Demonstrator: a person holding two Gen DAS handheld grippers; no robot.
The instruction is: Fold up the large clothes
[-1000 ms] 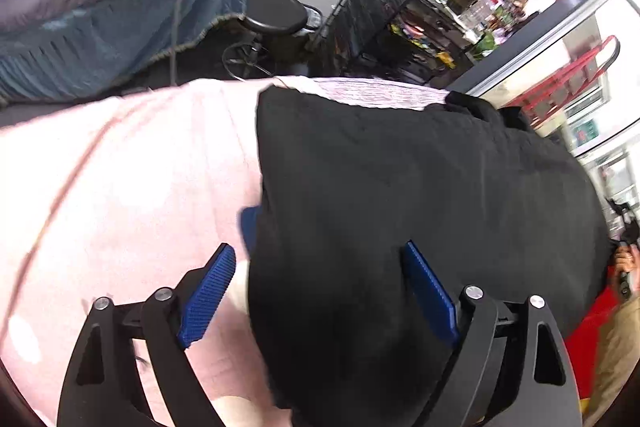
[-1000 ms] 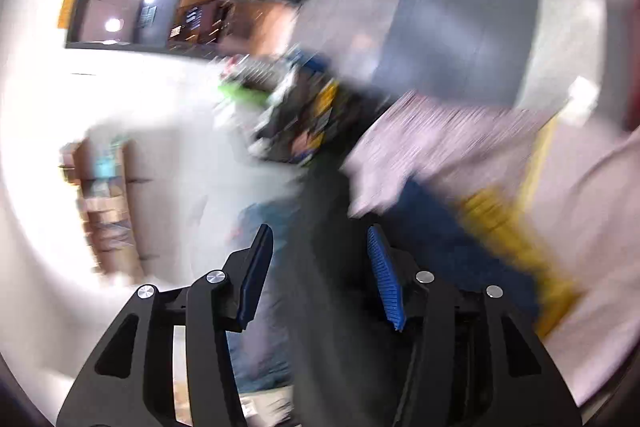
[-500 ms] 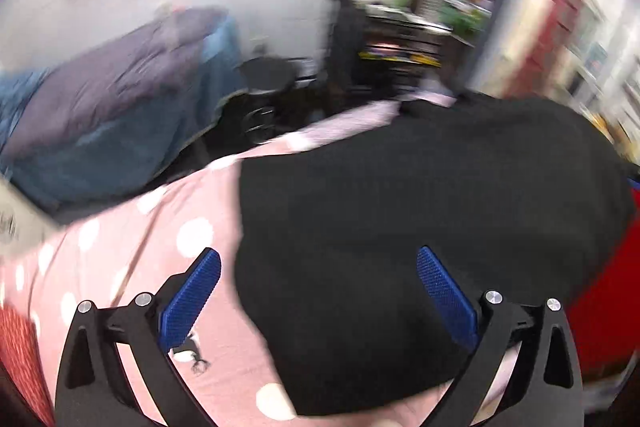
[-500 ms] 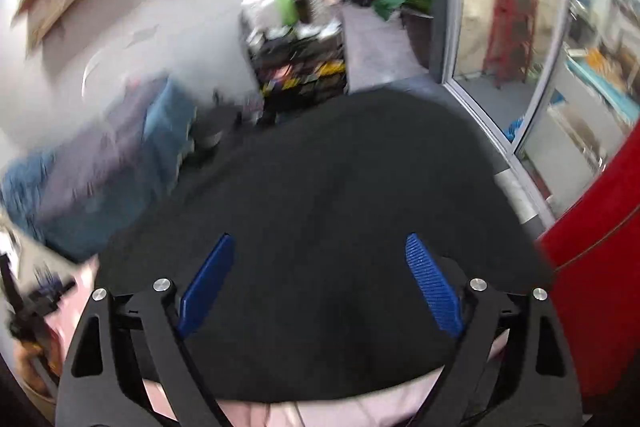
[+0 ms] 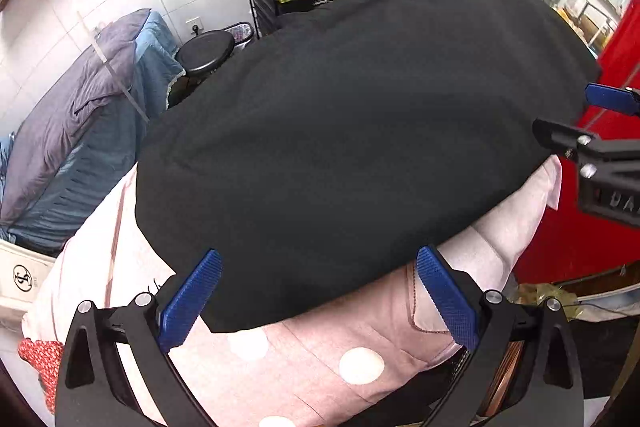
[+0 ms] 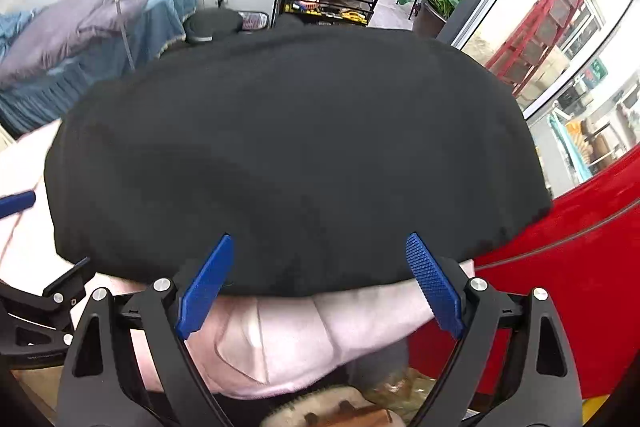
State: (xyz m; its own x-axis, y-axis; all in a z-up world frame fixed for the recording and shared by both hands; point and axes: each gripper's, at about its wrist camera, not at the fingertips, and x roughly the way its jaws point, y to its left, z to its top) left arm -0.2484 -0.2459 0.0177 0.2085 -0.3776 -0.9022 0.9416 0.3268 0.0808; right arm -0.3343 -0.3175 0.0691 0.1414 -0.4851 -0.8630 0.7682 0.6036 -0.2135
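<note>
Left hand-held gripper (image 5: 318,291) and right hand-held gripper (image 6: 318,281) both spread wide, level before one black garment (image 5: 352,131) on a pink cloth (image 5: 320,359).

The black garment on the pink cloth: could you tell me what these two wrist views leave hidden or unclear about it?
- Black garment: its far edge drops out of sight over its own bulge in both views, so its type and fold count are unclear.
- Pink cloth: what it covers is hidden beneath it; the middle lies under the garment.
- Right gripper and left gripper: both open; contact with the fabric cannot be judged.
</note>
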